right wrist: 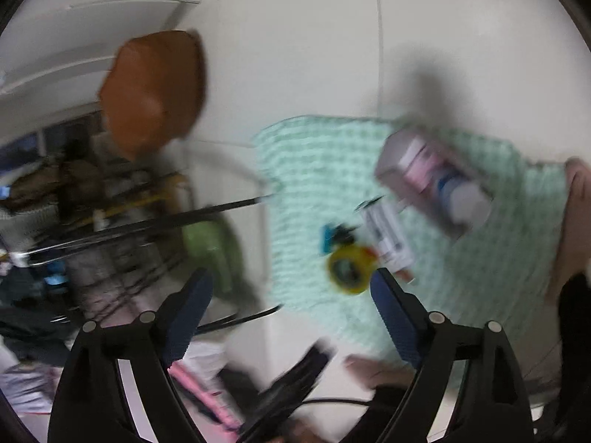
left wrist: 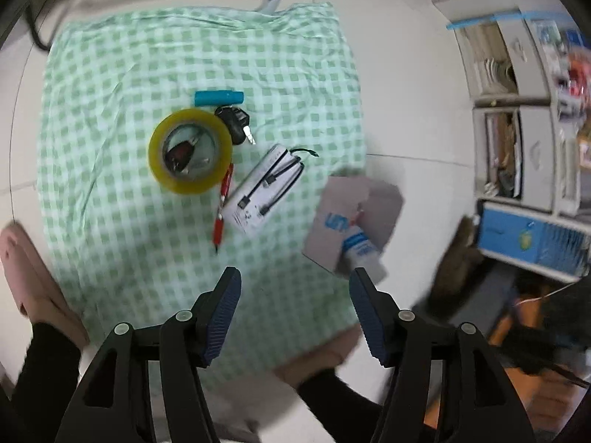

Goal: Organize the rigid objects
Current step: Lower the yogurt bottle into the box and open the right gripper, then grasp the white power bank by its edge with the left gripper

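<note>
A green checked cloth (left wrist: 147,74) lies on the white floor. On it are a yellow tape roll (left wrist: 190,151), a teal tube (left wrist: 218,97), a black car key (left wrist: 236,122), a red pen (left wrist: 222,205) and a white cable box (left wrist: 264,188). A grey box holding a blue-and-white bottle (left wrist: 354,221) sits at the cloth's right edge. My left gripper (left wrist: 295,288) is open above the cloth's near side, empty. My right gripper (right wrist: 291,288) is open and empty; its blurred view shows the tape roll (right wrist: 349,271), the white box (right wrist: 388,236) and the grey box (right wrist: 436,184).
Shelves with papers and a blue box (left wrist: 524,236) stand at the right. Pink slippers (left wrist: 33,277) and the person's legs are at the cloth's near edge. A brown seat (right wrist: 155,88), dark cables (right wrist: 147,221) and clutter lie left of the cloth in the right wrist view.
</note>
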Motion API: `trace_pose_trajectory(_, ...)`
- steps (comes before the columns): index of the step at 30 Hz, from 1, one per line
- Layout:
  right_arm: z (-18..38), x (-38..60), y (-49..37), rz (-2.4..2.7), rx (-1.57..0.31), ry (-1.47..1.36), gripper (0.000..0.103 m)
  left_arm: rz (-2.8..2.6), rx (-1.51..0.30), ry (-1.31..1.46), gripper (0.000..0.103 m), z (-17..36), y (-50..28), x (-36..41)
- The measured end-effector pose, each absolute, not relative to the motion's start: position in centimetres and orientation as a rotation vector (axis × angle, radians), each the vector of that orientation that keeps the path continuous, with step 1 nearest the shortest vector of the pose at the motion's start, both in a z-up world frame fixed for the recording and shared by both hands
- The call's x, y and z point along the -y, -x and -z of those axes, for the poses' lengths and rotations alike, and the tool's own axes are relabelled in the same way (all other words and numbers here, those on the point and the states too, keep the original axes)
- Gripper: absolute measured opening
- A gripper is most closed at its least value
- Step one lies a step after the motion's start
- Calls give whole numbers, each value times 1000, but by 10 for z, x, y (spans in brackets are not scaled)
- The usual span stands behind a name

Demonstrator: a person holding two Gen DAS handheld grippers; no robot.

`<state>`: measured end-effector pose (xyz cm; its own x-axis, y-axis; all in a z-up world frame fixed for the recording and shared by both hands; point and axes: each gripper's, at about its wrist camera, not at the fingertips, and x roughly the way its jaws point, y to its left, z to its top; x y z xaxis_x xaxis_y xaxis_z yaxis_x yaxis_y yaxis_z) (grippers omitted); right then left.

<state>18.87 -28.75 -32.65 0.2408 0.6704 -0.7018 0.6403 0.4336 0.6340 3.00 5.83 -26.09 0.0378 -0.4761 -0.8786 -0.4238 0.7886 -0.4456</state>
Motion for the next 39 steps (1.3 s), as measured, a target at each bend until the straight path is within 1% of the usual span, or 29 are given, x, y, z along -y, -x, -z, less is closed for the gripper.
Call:
trace_pose_trajectory(2,315,290,-192,-77,-1417,-1277,88,38,-1554,765,59,275,-31,-44)
trace_pose_trajectory(4,305,299,-202,-92,-1378,-1270,88,32,-1519,878,59,296,-37,-38)
trace_pose_trajectory(8,286,326,-212,44,-1294,-1128,88,-103,-1441,1314,59,361,-46,-35)
trace_pose_trajectory(10,285,339,-215,63,-1283,-1143,88,-165,-1423,1505,59,393,-49,-30)
trace_pose_trajectory(14,292,350,-219,27,-1285,-1282,88,-200,-1405,1656,59,436,-65,-20)
trace_pose_trajectory(17,293,348,-223,-9,-1310,-1300,88,-217,-1423,1625,53,459,-82,-16)
trace_pose_trajectory(19,298,347,-227,-26,-1338,-1278,88,-233,-1448,1630,45,475,-91,-15)
trace_pose_trajectory(20,301,347,-227,-24,-1348,-1257,88,-252,-1466,1628,37,484,-95,-12)
trace_pose_trajectory(21,305,349,-227,-5,-1358,-1235,88,-260,-1473,1623,19,487,-98,-12)
trace_pose_trajectory(22,307,349,-227,12,-1359,-1231,88,-277,-1502,1576,7,494,-103,-13)
trace_pose_trajectory(23,310,349,-225,28,-1366,-1231,88,-292,-1524,1530,1,495,-106,-12)
trace_pose_trajectory(25,319,350,-224,41,-1391,-1243,88,-317,-1558,1470,1,498,-111,-11)
trace_pose_trajectory(28,327,351,-219,50,-1416,-1263,88,-291,-1529,1497,1,491,-109,-11)
trace_pose_trajectory(33,328,343,-217,49,-1418,-1282,88,-82,-1519,1499,1,442,-102,-6)
trace_pose_trajectory(36,324,333,-218,22,-1411,-1276,88,-9,-1490,1553,1,406,-80,-14)
trace_pose_trajectory(39,319,318,-219,-32,-1420,-1275,88,39,-1508,1544,1,368,-50,-28)
